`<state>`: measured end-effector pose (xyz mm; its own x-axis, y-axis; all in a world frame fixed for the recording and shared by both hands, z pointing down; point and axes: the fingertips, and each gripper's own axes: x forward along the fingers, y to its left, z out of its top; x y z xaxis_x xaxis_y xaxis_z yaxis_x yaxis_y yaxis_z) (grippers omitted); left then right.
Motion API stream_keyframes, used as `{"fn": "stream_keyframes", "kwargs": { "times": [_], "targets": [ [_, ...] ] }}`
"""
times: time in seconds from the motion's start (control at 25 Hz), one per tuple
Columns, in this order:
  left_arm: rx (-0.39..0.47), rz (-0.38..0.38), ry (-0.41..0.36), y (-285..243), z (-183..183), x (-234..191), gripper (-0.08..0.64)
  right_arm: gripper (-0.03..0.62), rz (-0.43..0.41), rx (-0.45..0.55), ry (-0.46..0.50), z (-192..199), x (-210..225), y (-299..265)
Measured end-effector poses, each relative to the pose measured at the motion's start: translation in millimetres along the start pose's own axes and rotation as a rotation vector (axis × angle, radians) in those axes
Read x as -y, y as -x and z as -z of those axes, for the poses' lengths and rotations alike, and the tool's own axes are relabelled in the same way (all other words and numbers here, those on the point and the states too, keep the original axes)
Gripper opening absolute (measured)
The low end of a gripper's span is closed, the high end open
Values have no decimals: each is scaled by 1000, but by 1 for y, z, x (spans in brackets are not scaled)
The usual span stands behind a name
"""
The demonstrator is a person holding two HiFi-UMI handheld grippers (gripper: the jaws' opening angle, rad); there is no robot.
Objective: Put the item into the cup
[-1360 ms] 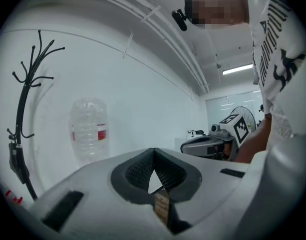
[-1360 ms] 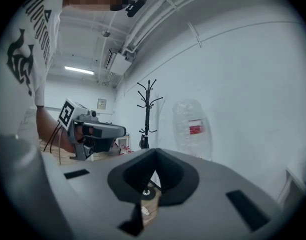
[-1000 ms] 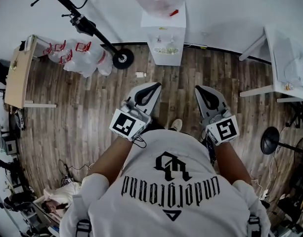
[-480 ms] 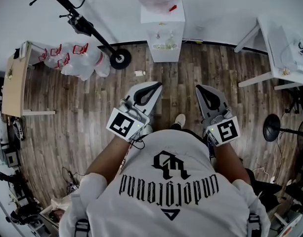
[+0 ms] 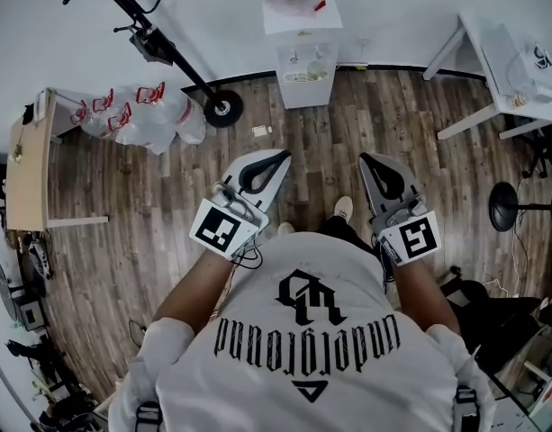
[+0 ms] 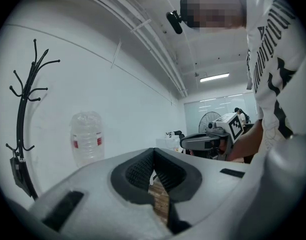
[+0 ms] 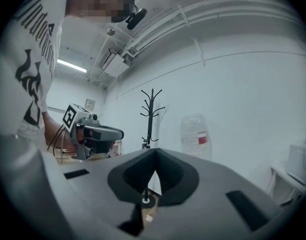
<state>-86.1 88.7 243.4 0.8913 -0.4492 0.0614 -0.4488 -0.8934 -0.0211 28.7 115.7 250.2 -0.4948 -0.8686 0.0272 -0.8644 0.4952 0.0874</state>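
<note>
No cup and no item shows in any view. In the head view I hold both grippers in front of my chest, above a wooden floor [image 5: 149, 205]. My left gripper [image 5: 283, 155] is shut with nothing between its jaws; in its own view the ribbed pads [image 6: 143, 168] meet at the tip. My right gripper [image 5: 365, 158] is shut too and holds nothing, its pads [image 7: 168, 171] closed together. Each gripper view catches the other gripper to the side: the right gripper [image 6: 212, 140] and the left gripper [image 7: 95, 134].
A water dispenser [image 5: 305, 57] with a large bottle [image 6: 86, 136] stands against the far wall. A scooter [image 5: 167, 48] and white plastic bags [image 5: 136, 115] are at the back left, a wooden table [image 5: 28, 151] at the left. A white table [image 5: 505, 66] and a fan [image 5: 508, 207] are at the right. A coat rack [image 7: 151, 115] stands by the wall.
The view has drifted: the dispenser and the white table sit higher in the frame, and the room has shifted slightly. Both grippers stay shut and level in front of me.
</note>
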Motion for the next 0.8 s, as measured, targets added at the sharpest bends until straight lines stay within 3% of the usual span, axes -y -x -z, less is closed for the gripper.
{"fn": "stream_keyframes", "kwargs": {
  "times": [0.4,0.8],
  "targets": [
    [3,67,9,64,11,2,6,6,71,-17,13,-1,-66,9],
    [12,66,4,98,14,-3,6,6,91,-8,37,-7,-96,14]
  ]
}}
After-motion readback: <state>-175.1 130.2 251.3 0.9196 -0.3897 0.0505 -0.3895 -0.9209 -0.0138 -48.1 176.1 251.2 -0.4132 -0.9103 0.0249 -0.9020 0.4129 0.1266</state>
